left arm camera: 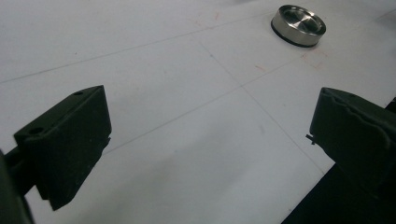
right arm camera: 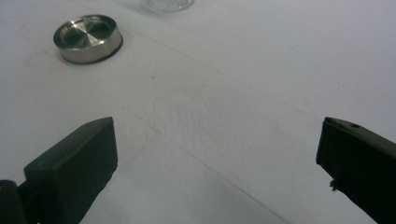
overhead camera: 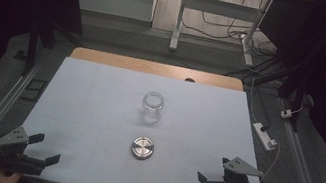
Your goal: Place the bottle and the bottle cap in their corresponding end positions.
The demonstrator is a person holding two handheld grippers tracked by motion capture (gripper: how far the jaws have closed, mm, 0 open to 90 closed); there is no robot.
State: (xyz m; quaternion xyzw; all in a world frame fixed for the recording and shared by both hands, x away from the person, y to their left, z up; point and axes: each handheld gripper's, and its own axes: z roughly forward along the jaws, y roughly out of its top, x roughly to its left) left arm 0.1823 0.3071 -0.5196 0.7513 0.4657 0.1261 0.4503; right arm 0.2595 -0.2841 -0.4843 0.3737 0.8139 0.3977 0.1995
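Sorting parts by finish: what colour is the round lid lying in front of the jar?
Silver brushed metal with a dark bottom edge; the lid shows best in the right gripper view.

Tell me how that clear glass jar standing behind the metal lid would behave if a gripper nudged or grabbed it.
The glass jar stands upright, open and apparently empty, so it is probably light and could tip if pushed near its rim. Its smooth, clear wall looks slippery and breakable, so a firm but gentle squeeze seems wise. Knocked onto its round side, it would likely roll across the white table cover.

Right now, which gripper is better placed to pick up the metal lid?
Right, narrowly. The right gripper sits a little nearer the metal lid than the left gripper. Both are open and empty, with bare table between them and the lid.
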